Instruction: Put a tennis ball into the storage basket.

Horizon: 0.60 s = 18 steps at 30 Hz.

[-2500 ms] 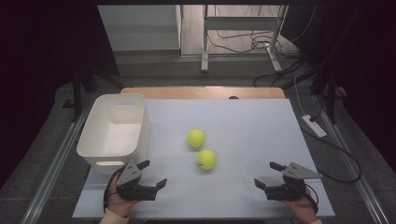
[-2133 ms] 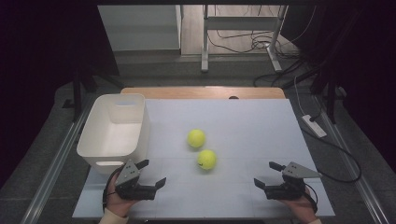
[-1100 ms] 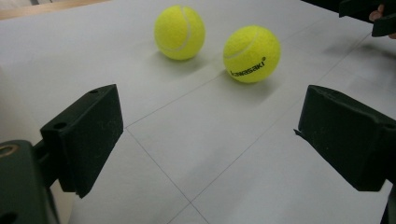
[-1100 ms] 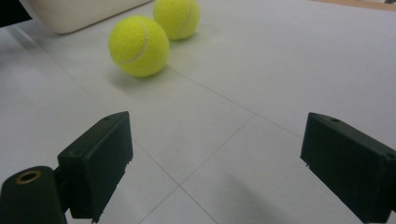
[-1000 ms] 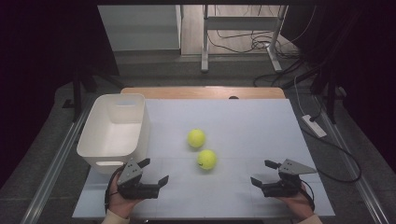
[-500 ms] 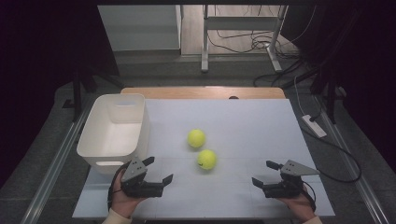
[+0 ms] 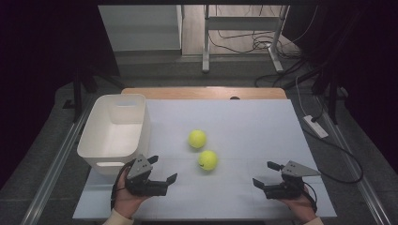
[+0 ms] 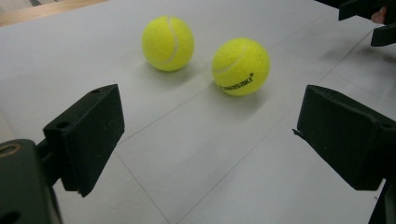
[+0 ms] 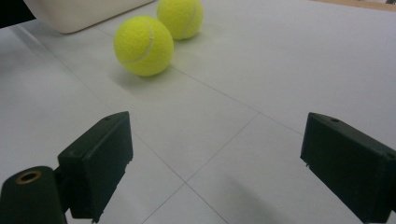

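White sheeting is covering the table [image 7: 263,122], with a dark floor and trailing cables lying beyond its far edge. Two yellow tennis balls are resting near the middle of the sheet: the near ball [image 7: 207,160] and the far ball [image 7: 197,138], lying just beside each other but apart. A white bin [image 7: 112,133] is standing at the left side of the table, and its interior is appearing bare. Judged from this layout, the work is at its very start: neither ball is being gripped or touched, and both are probably waiting to be carried to the bin.

The left gripper [image 7: 162,169] is hovering low near the front edge, just in front of the bin's near wall, its jaws spread wide and pointing toward the balls; in the left gripper view the near ball [image 8: 241,66] and the far ball [image 8: 167,43] are lying ahead between the parted jaws. The right gripper [image 7: 266,174] is sitting near the front right, well apart from the balls, its jaws likewise standing wide apart and aiming leftward at them. A hand is wrapping each gripper from below.
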Each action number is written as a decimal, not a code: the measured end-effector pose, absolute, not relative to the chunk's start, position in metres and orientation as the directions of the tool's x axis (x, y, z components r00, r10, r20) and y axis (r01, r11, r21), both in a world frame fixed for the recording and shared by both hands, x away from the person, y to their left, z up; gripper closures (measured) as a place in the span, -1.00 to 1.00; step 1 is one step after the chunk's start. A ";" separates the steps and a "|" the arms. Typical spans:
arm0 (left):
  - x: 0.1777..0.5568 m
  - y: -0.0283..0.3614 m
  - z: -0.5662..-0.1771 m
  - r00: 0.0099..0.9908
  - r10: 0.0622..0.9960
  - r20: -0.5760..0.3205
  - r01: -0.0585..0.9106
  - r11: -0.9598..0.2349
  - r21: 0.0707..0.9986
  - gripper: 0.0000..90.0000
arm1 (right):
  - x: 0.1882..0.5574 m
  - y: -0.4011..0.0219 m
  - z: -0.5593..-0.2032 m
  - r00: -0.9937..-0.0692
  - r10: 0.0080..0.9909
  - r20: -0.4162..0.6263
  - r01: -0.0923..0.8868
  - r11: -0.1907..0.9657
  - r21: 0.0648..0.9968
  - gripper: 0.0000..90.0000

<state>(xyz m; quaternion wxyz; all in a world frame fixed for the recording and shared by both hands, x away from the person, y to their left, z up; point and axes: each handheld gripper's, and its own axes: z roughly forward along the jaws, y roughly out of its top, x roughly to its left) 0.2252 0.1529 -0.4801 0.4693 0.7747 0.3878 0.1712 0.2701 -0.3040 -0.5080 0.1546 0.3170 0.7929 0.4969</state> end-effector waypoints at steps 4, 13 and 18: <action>0.228 0.150 -0.478 0.643 0.760 -0.098 0.443 -0.264 0.856 -0.81 | 0.271 -0.303 -0.508 -0.755 0.653 0.066 0.347 0.312 0.884 -0.79; 0.232 0.144 -0.472 0.650 0.755 -0.086 0.437 -0.279 0.855 -0.81 | 0.271 -0.303 -0.508 -0.758 0.650 0.059 0.342 0.318 0.884 -0.79; 0.236 0.140 -0.469 0.652 0.753 -0.087 0.439 -0.281 0.853 -0.81 | 0.271 -0.302 -0.509 -0.759 0.648 0.059 0.341 0.319 0.884 -0.79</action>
